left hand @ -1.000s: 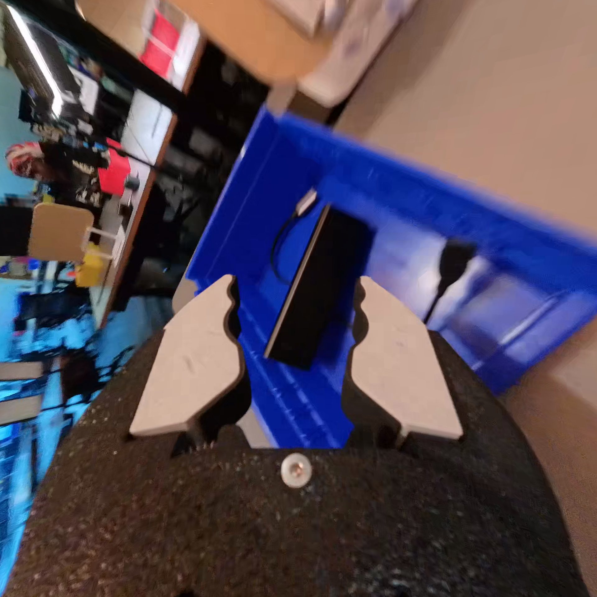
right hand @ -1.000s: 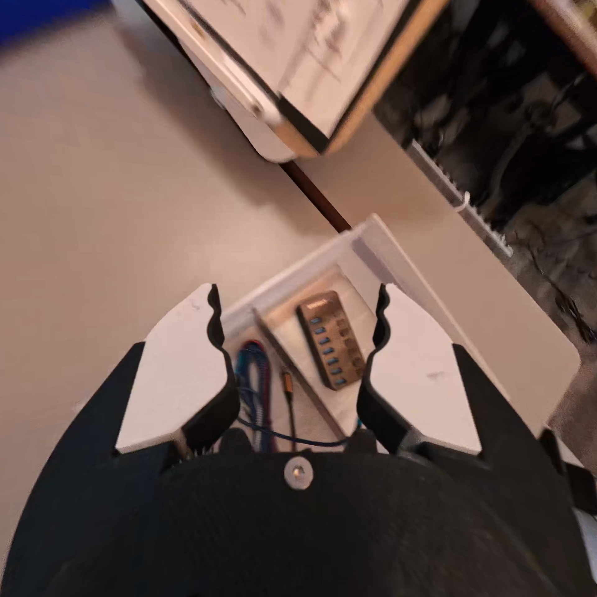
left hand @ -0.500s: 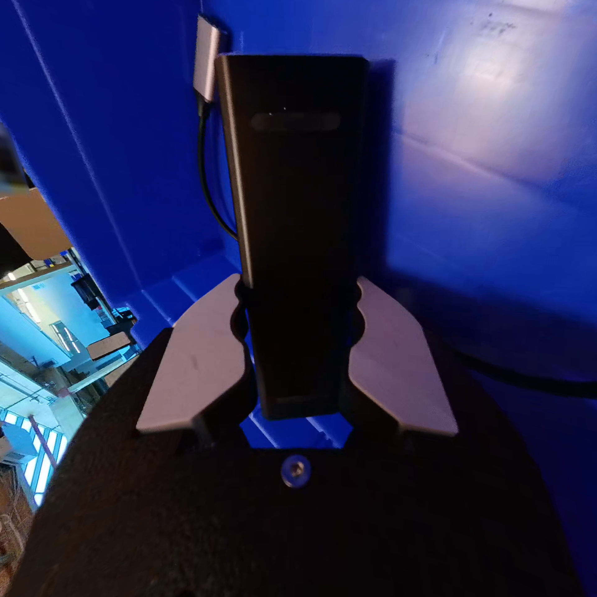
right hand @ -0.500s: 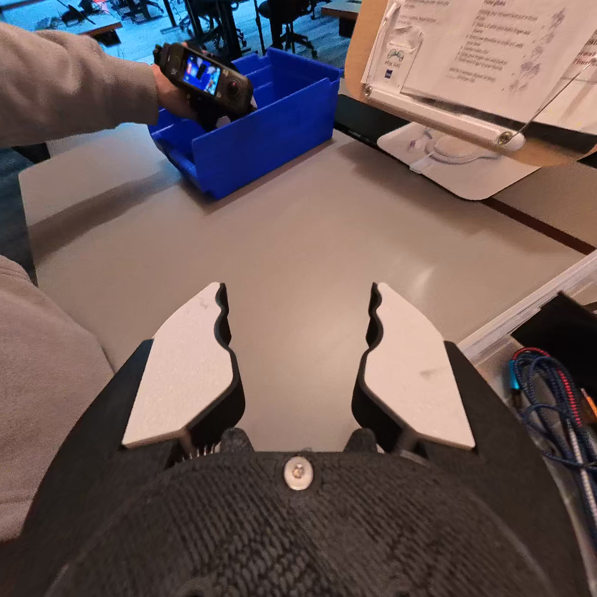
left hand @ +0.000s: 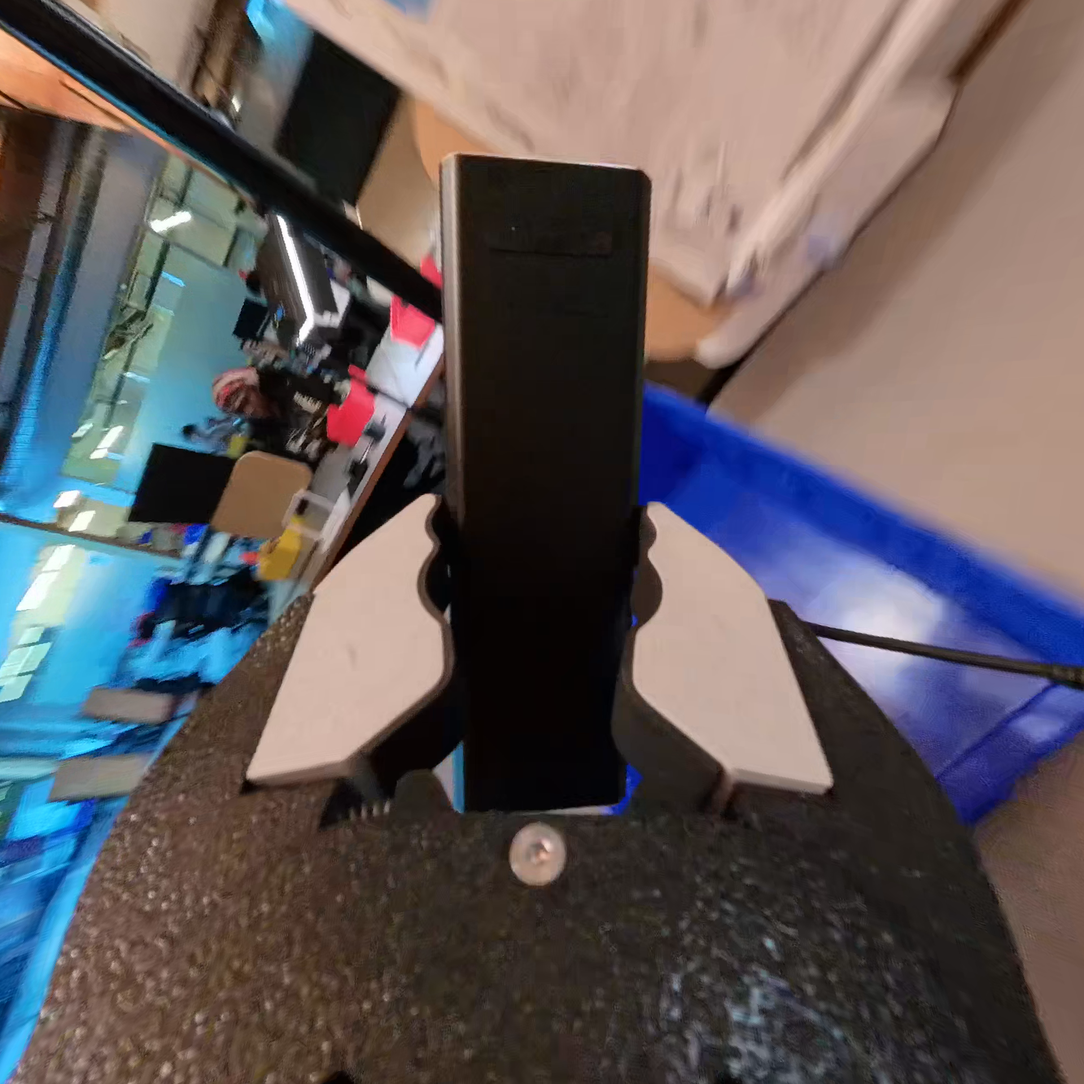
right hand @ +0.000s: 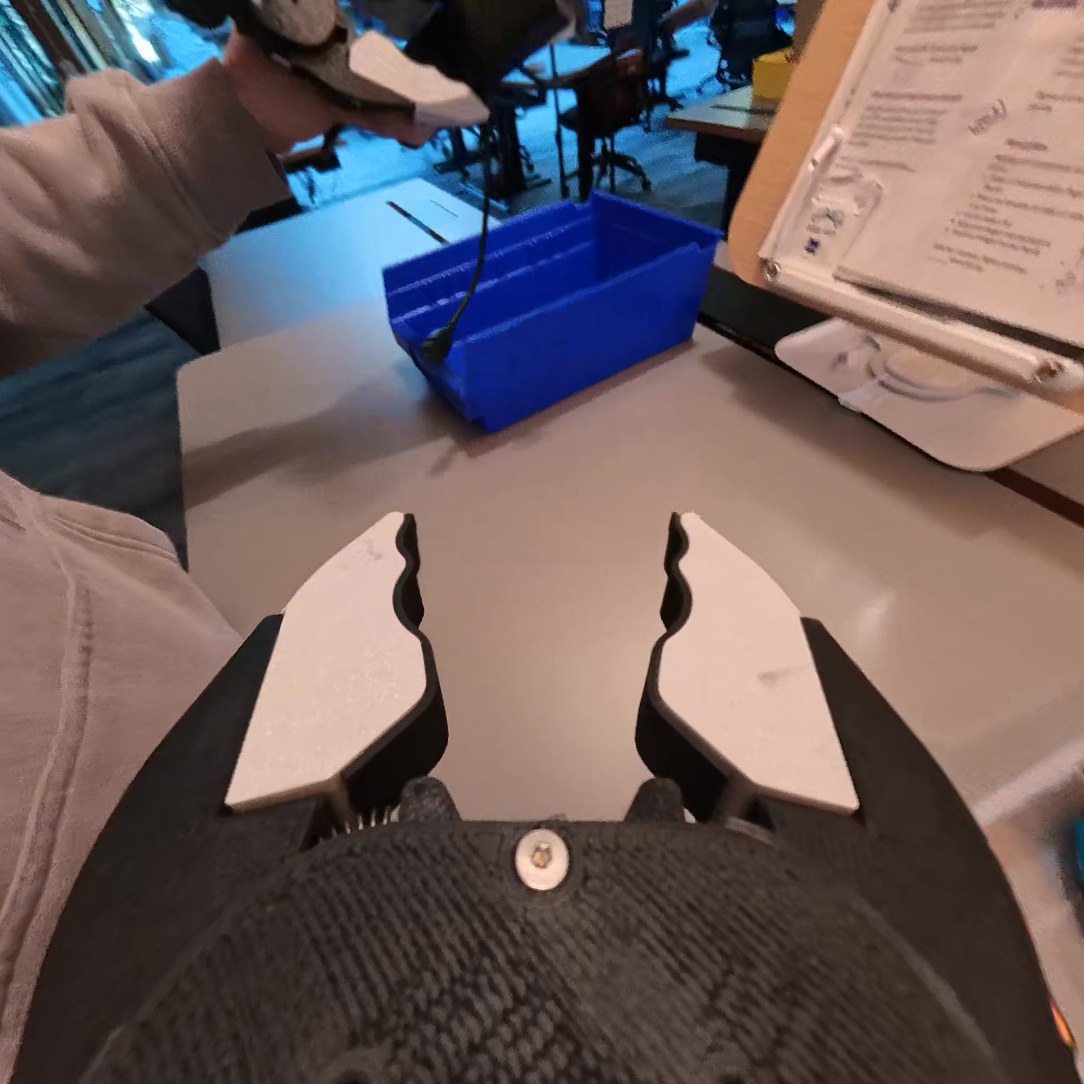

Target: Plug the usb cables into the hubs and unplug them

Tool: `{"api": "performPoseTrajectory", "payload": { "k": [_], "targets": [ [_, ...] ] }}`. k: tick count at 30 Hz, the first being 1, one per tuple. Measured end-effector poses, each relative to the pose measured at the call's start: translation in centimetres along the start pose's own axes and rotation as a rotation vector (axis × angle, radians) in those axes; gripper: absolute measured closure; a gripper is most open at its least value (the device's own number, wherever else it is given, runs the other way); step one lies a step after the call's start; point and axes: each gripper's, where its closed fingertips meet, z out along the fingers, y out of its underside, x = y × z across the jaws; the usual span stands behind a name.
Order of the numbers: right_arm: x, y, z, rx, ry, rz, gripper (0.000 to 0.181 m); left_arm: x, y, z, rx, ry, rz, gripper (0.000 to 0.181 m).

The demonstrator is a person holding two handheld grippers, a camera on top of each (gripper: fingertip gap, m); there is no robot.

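Two grippers are in view over one grey table (right hand: pixel 616 469). Left gripper (left hand: pixel 542 586): both pale fingers (left hand: pixel 363 663) are clamped against the sides of a long black hub (left hand: pixel 545 440), which stands out lengthwise toward 12 o'clock past the fingertips. In the right wrist view this gripper (right hand: pixel 410 100) is held raised at 11 o'clock by a hand in a grey sleeve (right hand: pixel 117 193), above and clear of the blue bin (right hand: pixel 563 305). A thin black cable (right hand: pixel 478 258) hangs from it, and its plug end (right hand: pixel 437 346) lies at the bin's near left corner; whether the plug rests inside or on the rim cannot be told. In the left wrist view the bin (left hand: pixel 850 545) runs from 2 to 4 o'clock, with the cable (left hand: pixel 938 657) crossing it at 3 o'clock. Right gripper (right hand: pixel 542 586): its jaws stand wide apart with nothing between them, only bare table surface showing in the gap. Surface: matt grey, with a dark seam at 3 o'clock. A clipboard (right hand: pixel 938 176) bearing printed sheets stands tilted on a white base (right hand: pixel 938 405) at 1 to 2 o'clock, just beside the bin's far right corner. Room: further desks and office chairs (right hand: pixel 610 117) lie beyond the table at 12 o'clock, under bluish light. The left wrist view is tilted and blurred; cluttered benches (left hand: pixel 328 375) with red and yellow items show at 9 o'clock.
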Motion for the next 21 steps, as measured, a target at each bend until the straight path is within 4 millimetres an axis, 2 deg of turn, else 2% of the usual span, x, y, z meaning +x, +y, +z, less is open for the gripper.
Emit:
{"api": "performPoseTrajectory", "payload": {
  "k": [1,4,7,11,14,16,19,21],
  "targets": [
    [-0.4,-1.0,0.4,0.021,-0.023,-0.011,0.101,-0.2,-2.0,-1.4,0.095,0.041,-0.088,0.121],
    [-1.9,-4.4,1.5,0.087,-0.091,-0.071,0.102,0.4,-7.6,-5.3,0.414,0.246,-0.4,0.121],
    [-3.4,-8.2,2.4,0.142,-0.146,-0.169,0.102,2.5,-11.3,-8.1,0.706,0.498,-0.637,0.121],
    [-4.8,-13.4,3.1,0.213,-0.178,-0.244,0.106,7.7,-13.6,-10.1,1.006,0.842,-0.851,0.121],
    [-6.4,-16.9,3.4,0.269,-0.205,-0.249,0.127,12.3,-14.4,-10.1,1.103,1.021,-0.954,0.121],
    [-6.8,-17.0,4.4,0.216,-0.208,-0.283,0.128,15.3,-14.9,-9.5,1.104,1.076,-0.973,0.121],
    [-6.2,-14.8,6.5,0.089,-0.228,-0.238,0.115,19.1,-15.7,-9.0,1.048,1.143,-0.927,0.121],
    [-6.3,-13.6,7.2,0.076,-0.284,-0.173,0.117,20.8,-15.9,-9.3,1.013,1.185,-0.85,0.121]
  ]
}}
